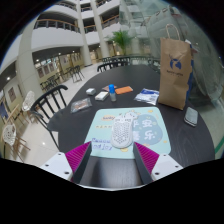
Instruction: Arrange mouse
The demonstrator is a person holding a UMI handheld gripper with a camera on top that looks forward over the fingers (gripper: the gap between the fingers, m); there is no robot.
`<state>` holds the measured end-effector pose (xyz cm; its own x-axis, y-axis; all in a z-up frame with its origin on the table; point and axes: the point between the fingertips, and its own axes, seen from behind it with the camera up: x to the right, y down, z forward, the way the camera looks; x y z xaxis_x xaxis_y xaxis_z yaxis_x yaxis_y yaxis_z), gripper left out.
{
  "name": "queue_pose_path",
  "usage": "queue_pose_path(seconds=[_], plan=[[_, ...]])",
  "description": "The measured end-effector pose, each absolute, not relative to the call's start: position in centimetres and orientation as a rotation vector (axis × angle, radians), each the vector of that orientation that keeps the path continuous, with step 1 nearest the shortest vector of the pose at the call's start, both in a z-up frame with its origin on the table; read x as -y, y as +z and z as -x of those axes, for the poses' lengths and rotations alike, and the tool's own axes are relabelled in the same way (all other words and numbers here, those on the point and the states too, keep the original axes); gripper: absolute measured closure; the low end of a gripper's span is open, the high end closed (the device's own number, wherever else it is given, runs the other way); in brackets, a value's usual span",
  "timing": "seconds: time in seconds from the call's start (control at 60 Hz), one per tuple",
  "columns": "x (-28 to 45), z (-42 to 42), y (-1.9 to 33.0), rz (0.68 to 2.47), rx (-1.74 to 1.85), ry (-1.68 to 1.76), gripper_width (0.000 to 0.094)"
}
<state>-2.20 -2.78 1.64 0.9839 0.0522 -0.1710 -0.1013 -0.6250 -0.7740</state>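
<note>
Mouse, small white hard plastic [122, 138], sat on a pale green mat [118, 128] at the round dark counter's [75, 118] near edge, just ahead of my open hand-held gripper [112, 155]; light, smooth, likely slippery, I judged its flanks best.

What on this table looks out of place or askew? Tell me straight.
Nothing stands out. The white mouse sits upright on the light mouse mat, just ahead of the open gripper and not touched by its jaws. The paper bag stands upright, and nothing looks spilled or damaged.
</note>
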Motion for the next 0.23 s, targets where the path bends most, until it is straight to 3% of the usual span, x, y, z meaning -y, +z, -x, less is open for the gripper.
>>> queue_pose_path(seconds=[0.117, 0.233], plan=[[7.8, 2.0, 5.1, 2.168, -0.064, 0.301, 0.0087], [11.6, 0.5, 6.3, 2.154, -0.148, 0.331, 0.0094]])
